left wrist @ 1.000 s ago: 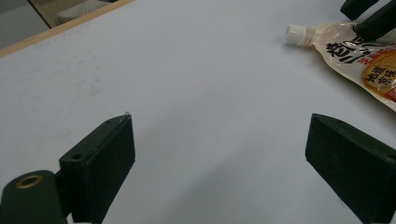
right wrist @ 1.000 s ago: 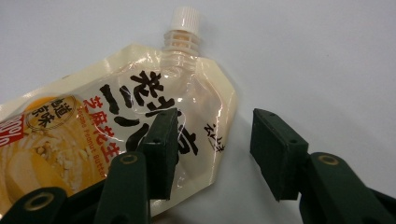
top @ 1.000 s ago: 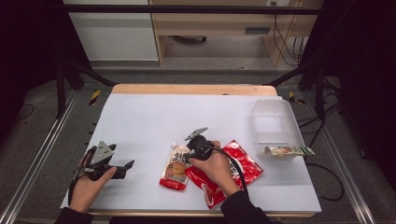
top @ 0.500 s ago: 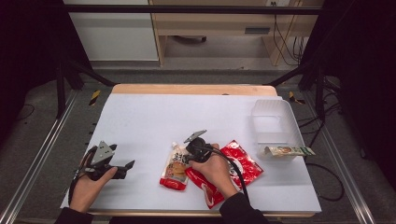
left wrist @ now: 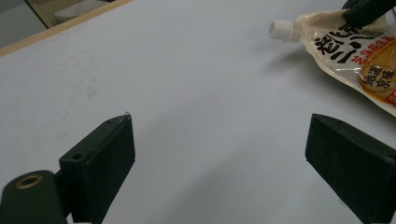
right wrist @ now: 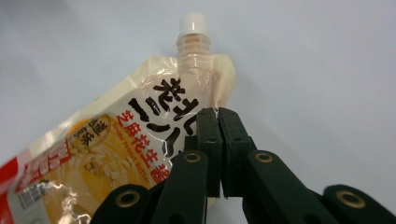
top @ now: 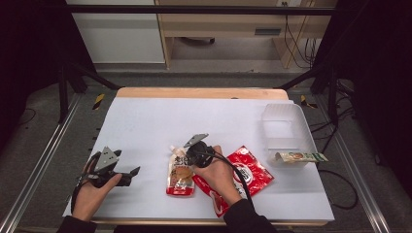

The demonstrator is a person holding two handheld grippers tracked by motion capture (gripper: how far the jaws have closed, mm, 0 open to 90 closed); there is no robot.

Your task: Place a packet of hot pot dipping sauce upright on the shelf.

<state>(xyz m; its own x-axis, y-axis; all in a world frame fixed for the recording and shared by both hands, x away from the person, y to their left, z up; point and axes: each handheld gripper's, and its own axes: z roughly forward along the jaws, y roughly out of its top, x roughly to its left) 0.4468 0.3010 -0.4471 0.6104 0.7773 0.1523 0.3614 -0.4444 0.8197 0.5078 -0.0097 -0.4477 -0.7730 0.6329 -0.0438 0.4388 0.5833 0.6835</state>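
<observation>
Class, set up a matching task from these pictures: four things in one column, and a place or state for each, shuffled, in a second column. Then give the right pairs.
Things:
1. spout pouch
2. red packet
3. clear tub
4. left gripper

Places or states:
A. jaws wide apart
B. partly under the right hand
C. at the table's right edge
D. white cap, pinched by the right gripper

Pairs: 1-D, 2-B, 3-C, 4-A

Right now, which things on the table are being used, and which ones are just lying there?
In use:
- spouted pouch, with the right gripper shut on its edge below the white cap

Just lying about:
- red packet, partly under the right hand
- clear tub
- small green-ended packet by the tub
- left gripper, jaws wide apart, holding nothing
</observation>
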